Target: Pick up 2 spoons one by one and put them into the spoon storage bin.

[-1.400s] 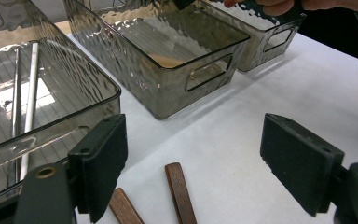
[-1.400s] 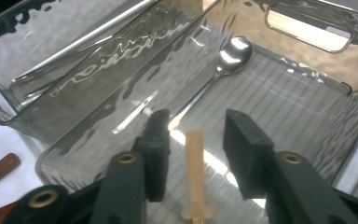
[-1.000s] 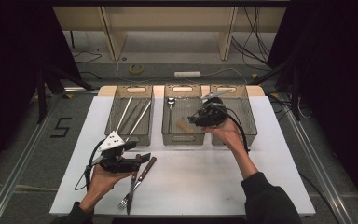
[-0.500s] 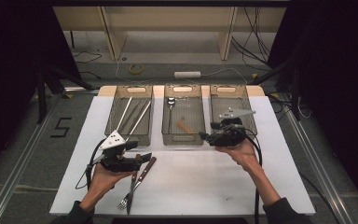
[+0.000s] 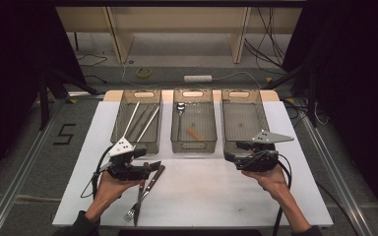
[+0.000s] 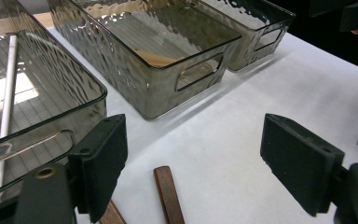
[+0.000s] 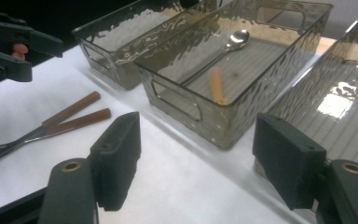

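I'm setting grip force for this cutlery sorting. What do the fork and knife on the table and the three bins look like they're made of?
Fork and knife: handles look like brown wood, matte; the front ends look like shiny metal, grey and reflective. Bins: apparently smoky, see-through plastic with a rippled, glossy wall; the spoon shows through it. Glass can't be ruled out.

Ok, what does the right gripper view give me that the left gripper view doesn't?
Right gripper view: the spoon lying in the middle bin, and the two wood-handled utensils along their length on the table, down to the fork tines. Left gripper view: the long metal pieces in the left bin, and just the utensils' handle ends, one between the open jaws of the left gripper. Shared: the middle bin, the white table, and open jaws on the right gripper too.
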A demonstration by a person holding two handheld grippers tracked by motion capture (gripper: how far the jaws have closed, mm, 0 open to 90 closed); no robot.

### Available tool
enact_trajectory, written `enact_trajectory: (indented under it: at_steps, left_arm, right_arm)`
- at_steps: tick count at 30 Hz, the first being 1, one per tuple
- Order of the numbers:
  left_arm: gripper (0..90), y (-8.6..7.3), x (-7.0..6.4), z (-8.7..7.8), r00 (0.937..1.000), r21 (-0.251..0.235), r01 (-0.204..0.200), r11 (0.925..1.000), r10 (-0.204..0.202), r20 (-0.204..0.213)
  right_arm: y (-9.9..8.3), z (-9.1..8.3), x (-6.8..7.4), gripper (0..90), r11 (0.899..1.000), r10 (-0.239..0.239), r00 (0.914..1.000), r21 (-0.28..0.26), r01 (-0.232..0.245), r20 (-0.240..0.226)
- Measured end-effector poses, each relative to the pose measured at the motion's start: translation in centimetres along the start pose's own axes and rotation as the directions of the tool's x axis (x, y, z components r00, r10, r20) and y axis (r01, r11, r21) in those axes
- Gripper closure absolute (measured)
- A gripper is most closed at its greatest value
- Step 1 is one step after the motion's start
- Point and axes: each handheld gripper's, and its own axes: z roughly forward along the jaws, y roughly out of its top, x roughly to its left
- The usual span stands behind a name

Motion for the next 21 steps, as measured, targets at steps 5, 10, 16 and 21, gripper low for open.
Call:
enact_trajectory:
  at_steps: [5, 10, 16, 21]
  left_arm:
    - [22.6, 0.0, -0.1, 0.1, 1.0000, 0.006, -0.007, 1.0000, 0.007, 0.006]
    - [22.6, 0.1, -0.3, 0.5, 0.9998, 0.025, -0.014, 0.9996, 0.013, 0.017]
    - [22.8, 0.2, -0.5, 1.0, 0.9993, 0.046, -0.025, 0.9986, 0.024, 0.029]
    - [22.6, 0.4, -0.9, 1.5, 0.9980, 0.057, -0.045, 0.9974, 0.042, 0.048]
  right_arm:
    - [-0.8, -0.5, 0.0, 32.7, 1.000, 0.005, 1.0000, -0.012, -0.005, 0.007]
    - [-1.5, -0.8, 0.4, 32.0, 1.000, -0.001, 1.0000, -0.020, 0.001, 0.000]
    - [-2.7, -1.2, 0.6, 31.7, 1.000, 0.010, 0.9999, -0.027, -0.010, -0.002]
    - [-3.4, -1.6, 0.9, 29.9, 0.999, 0.009, 1.0000, -0.033, -0.009, 0.004]
